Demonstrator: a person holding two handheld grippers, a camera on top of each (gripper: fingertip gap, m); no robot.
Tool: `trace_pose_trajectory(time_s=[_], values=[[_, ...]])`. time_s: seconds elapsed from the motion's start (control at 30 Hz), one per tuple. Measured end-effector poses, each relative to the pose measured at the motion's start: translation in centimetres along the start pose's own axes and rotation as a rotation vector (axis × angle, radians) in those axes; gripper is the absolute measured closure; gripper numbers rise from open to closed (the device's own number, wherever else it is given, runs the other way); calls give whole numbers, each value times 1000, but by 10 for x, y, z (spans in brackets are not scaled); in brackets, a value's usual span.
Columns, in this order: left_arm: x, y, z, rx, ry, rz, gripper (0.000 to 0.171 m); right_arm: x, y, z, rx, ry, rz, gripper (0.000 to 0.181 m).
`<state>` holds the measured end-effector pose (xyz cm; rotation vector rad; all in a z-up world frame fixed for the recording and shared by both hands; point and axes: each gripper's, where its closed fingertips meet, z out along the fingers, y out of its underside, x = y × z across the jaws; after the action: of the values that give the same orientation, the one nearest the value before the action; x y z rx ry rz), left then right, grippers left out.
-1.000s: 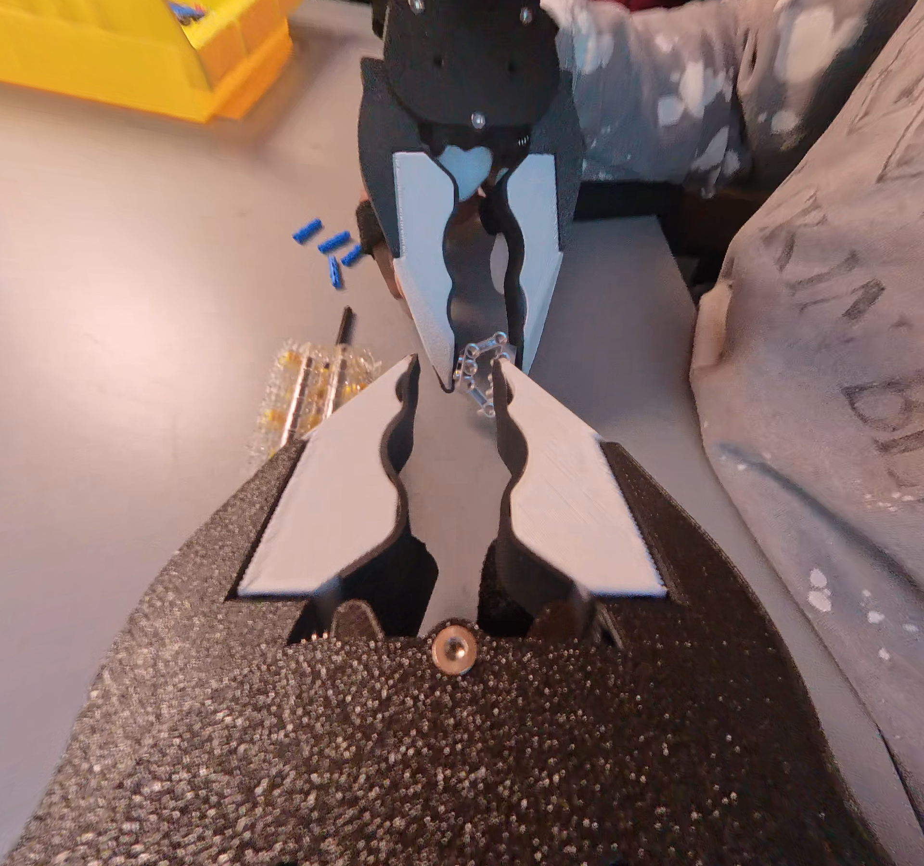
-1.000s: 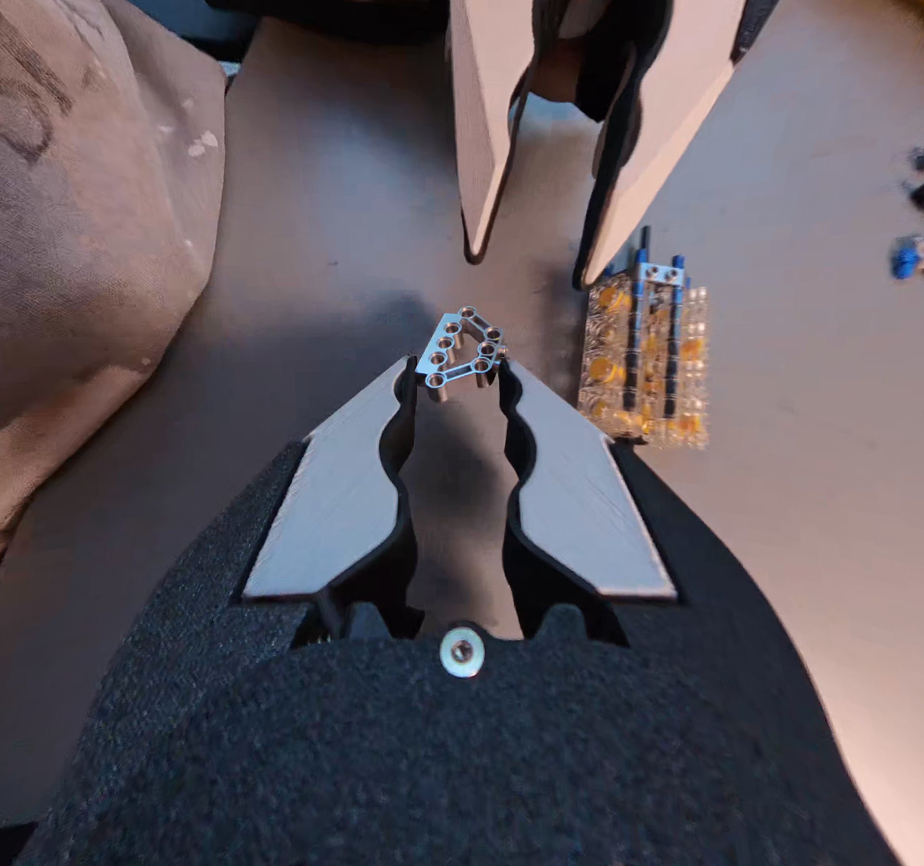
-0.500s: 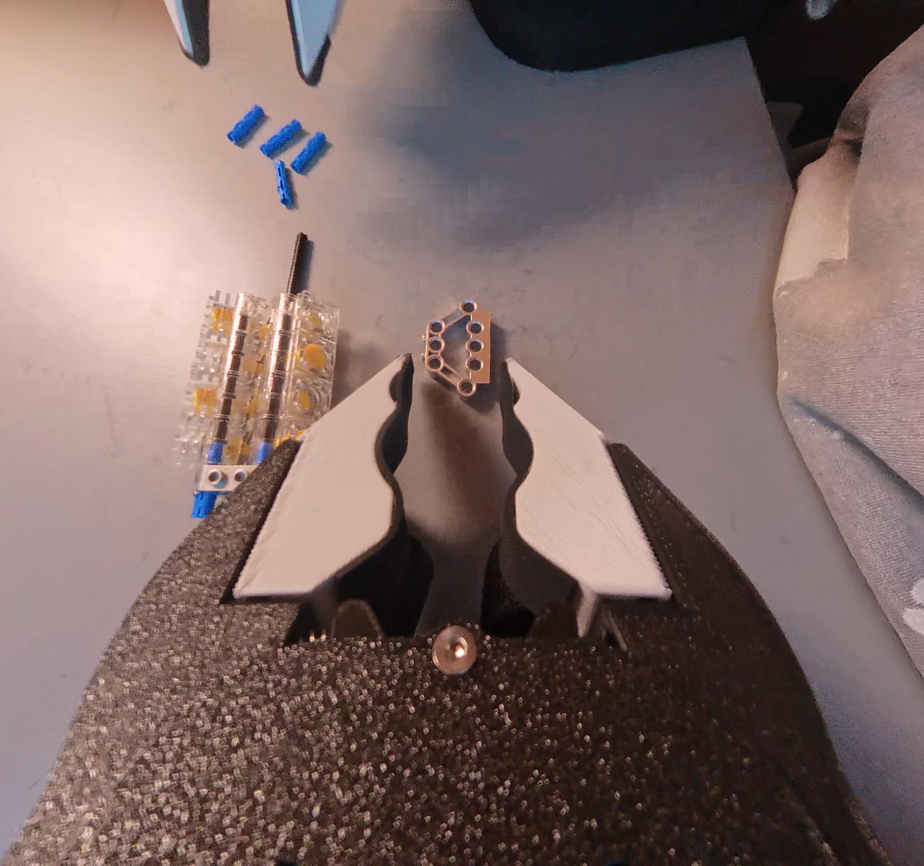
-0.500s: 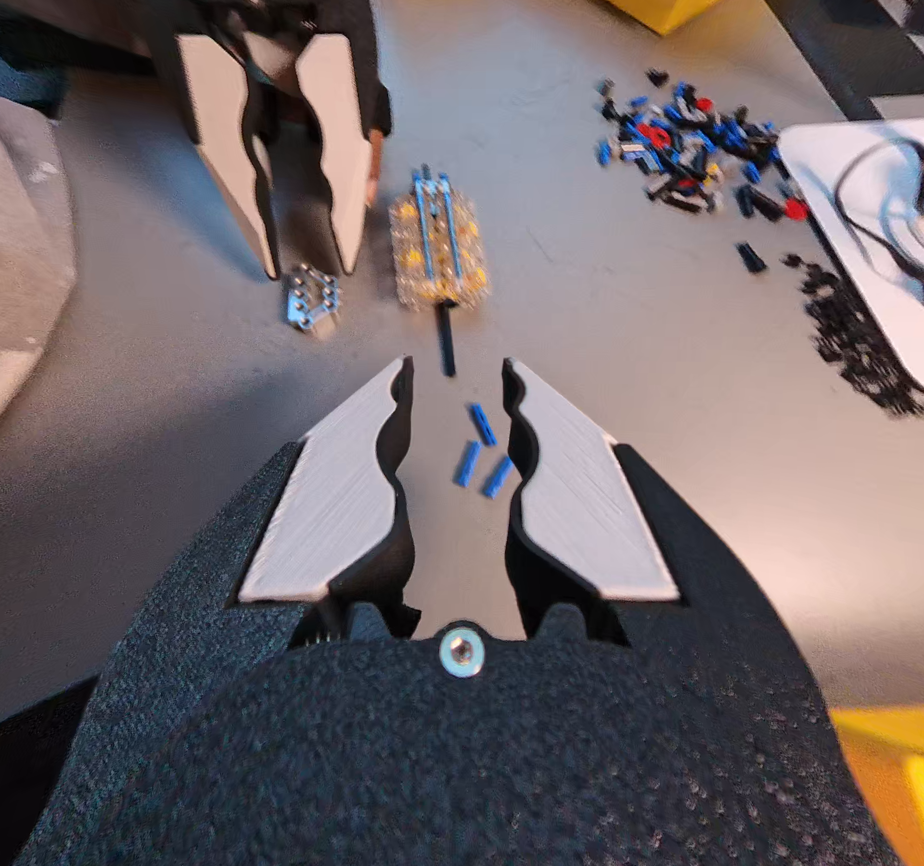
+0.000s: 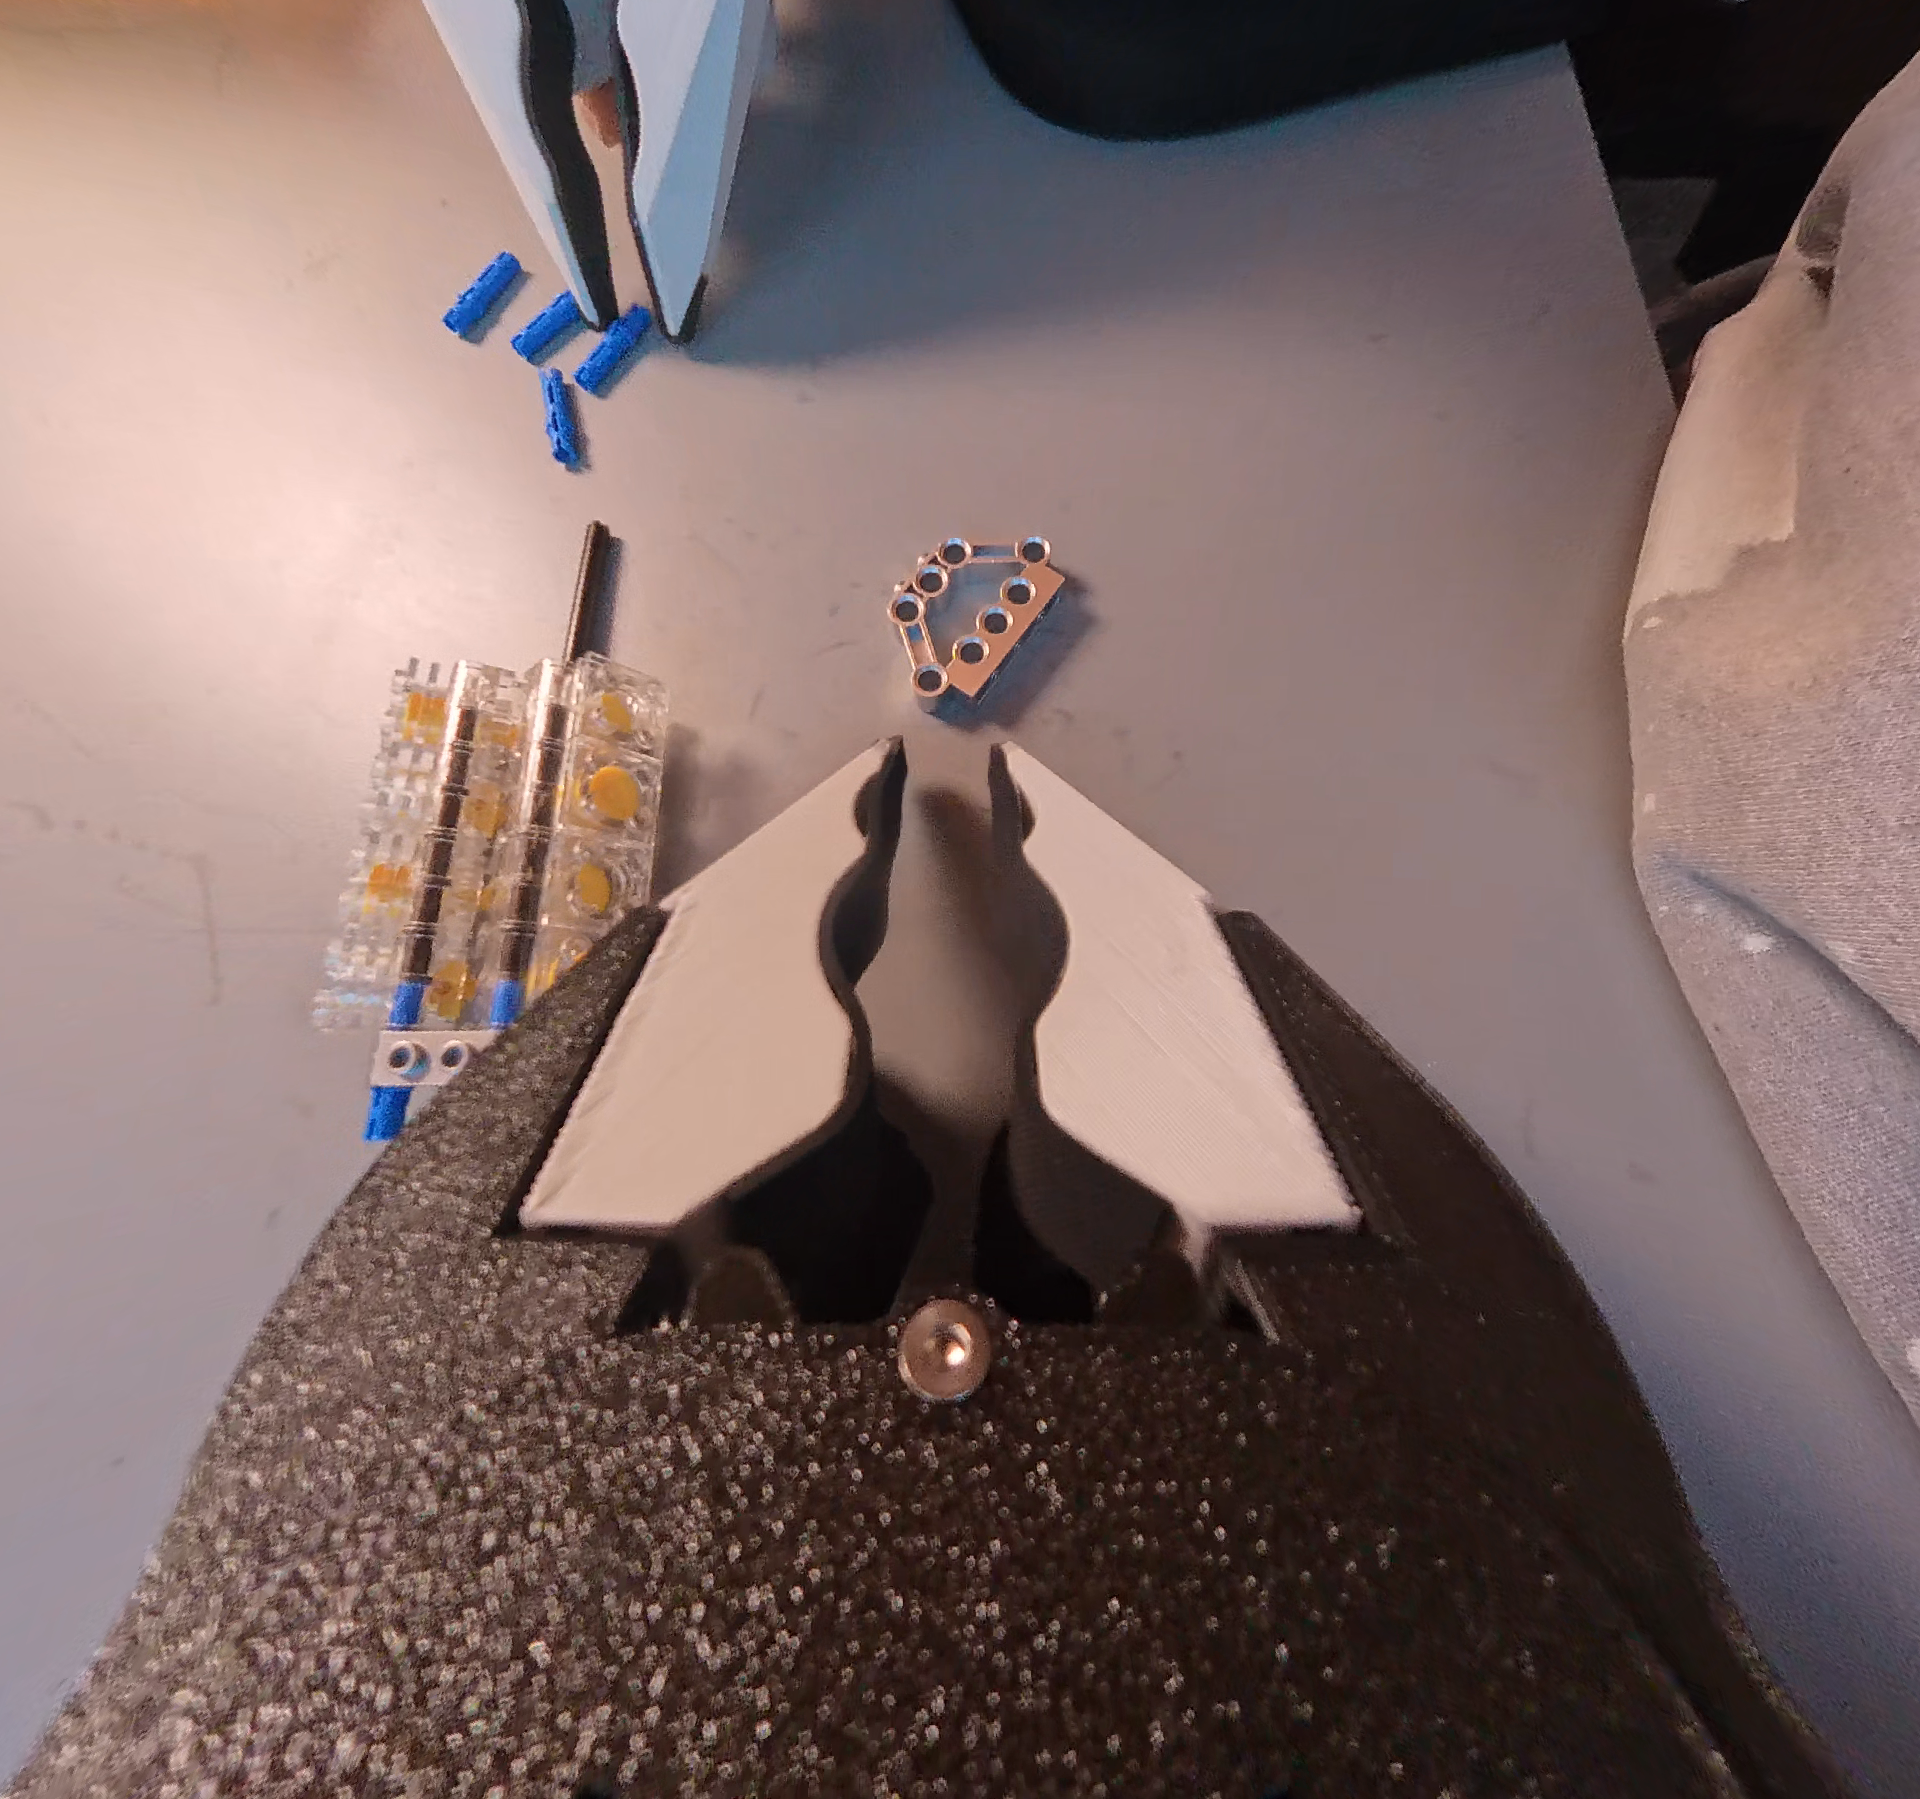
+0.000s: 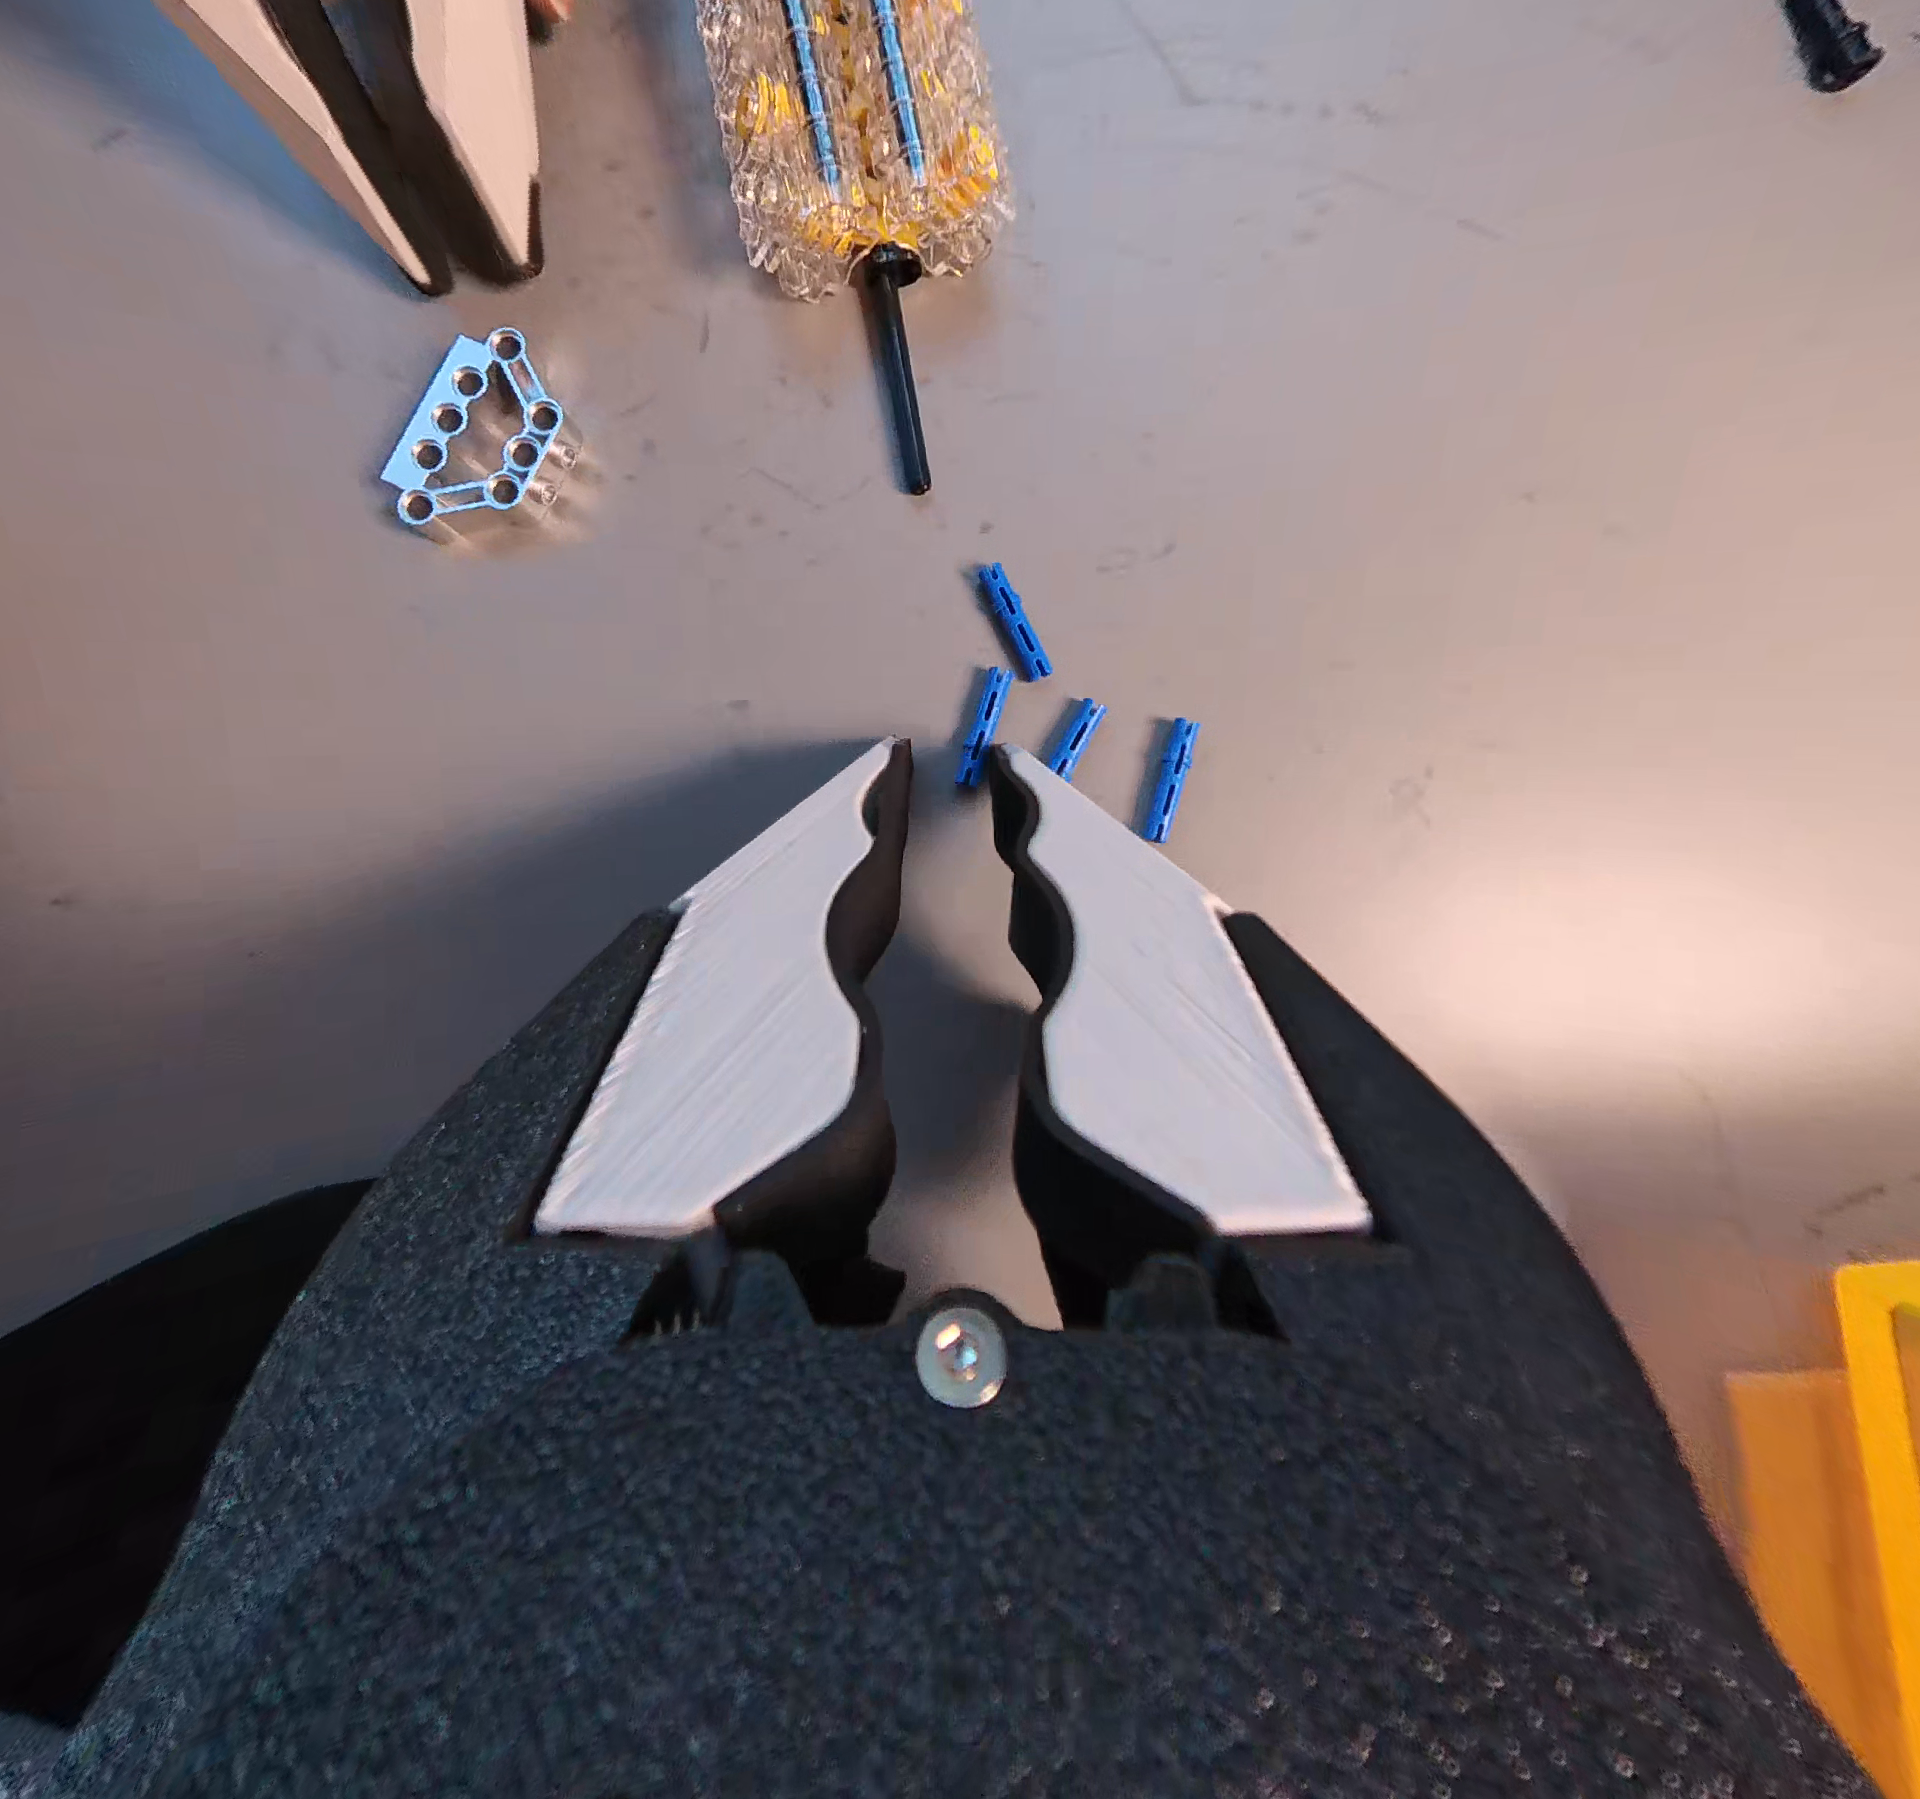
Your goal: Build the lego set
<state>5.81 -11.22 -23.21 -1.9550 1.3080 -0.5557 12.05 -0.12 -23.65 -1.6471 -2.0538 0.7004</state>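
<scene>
1. While its two pale fingers are standing a narrow gap apart and gripping nothing, the left tool is hovering low over the grey tabletop, its tips just short of a small clear plate pierced with round holes that is lying flat there.
2. Just beside the left tool's left finger, a clear block assembly with yellow discs inside is lying on its side, with blue pins sticking out at its near end and a black axle poking out of its far end.
3. Farther off, the right tool is pointing its tips down at a loose group of four small blue pins; its fingers are also only narrowly parted and holding nothing, with one pin lying just ahead of the gap between the tips.
4. At the edges, a yellow bin is sitting on the tabletop, and a person's pale spotted sleeve is filling the right side of the left wrist view.
</scene>
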Motion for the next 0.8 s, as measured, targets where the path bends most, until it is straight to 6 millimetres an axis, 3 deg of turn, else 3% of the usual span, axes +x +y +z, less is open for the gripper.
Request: trace_pose_trajectory(time_s=[0.17, 0.3, 0.43, 0.57, 0.8], values=[[1, -15, 6, 50, -6, 15, 126, 3, -1, 1, 3, 16, -2, 178], [5, -21, 22, 13, -9, 75, 123, -10, -13, 6, 37, -36, -37, 179], [4, -18, 26, -31, 1, 32, 140, -26, -31, 11, 93, -86, -84, 179], [4, -12, 20, -67, -14, -87, 154, -35, -37, 16, 104, -114, -105, 179], [15, -8, 3, -31, 92, -133, 157, -44, -39, 13, 114, -165, -101, 179]])
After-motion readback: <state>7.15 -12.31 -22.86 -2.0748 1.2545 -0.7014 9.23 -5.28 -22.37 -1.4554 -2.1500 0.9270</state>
